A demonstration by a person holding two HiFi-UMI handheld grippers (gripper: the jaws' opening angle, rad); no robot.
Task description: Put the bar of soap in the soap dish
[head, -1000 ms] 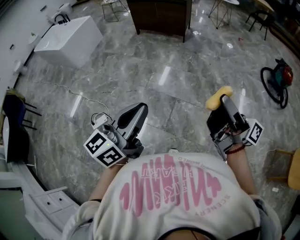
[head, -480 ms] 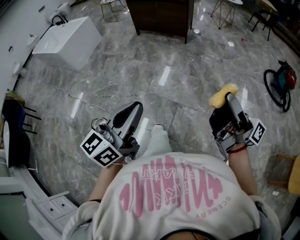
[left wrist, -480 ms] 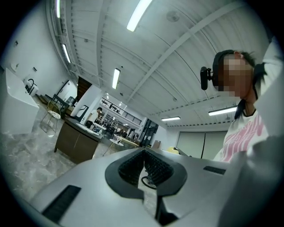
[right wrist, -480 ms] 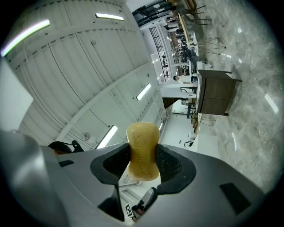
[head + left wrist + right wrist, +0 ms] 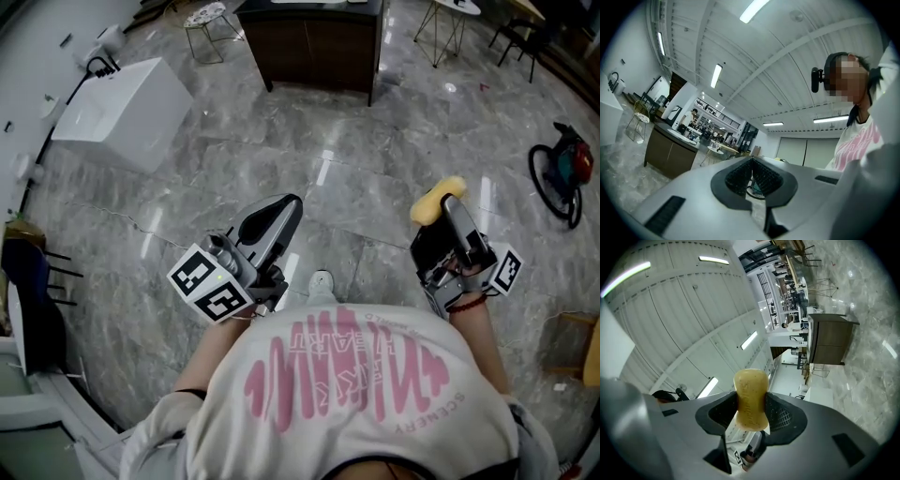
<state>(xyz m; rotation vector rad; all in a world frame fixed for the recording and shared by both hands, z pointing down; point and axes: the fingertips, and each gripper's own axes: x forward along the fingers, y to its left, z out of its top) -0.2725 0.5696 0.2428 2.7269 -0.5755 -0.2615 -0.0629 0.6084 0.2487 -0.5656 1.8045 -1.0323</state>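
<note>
A yellow bar of soap [image 5: 435,201] sticks out of my right gripper [image 5: 442,208], which is shut on it and held up in front of the person's chest. The right gripper view shows the soap [image 5: 751,399] squeezed upright between the two black pads [image 5: 780,416], pointing at the ceiling. My left gripper [image 5: 277,214] is shut with nothing between its jaws, raised at the left. Its own view has the closed pads [image 5: 761,176] aimed toward the ceiling and the room. No soap dish shows in any view.
A grey marble floor [image 5: 375,187] lies below. A white cabinet [image 5: 122,112] stands at the far left and a dark wooden counter [image 5: 314,42] at the top. A round fan-like object [image 5: 558,173] sits at the right, chairs beyond it. The person's shoe [image 5: 321,284] shows between the grippers.
The person has stepped forward across the floor; the counter and white cabinet sit lower in view. Both grippers keep their hold and pose, the left one slightly raised.
</note>
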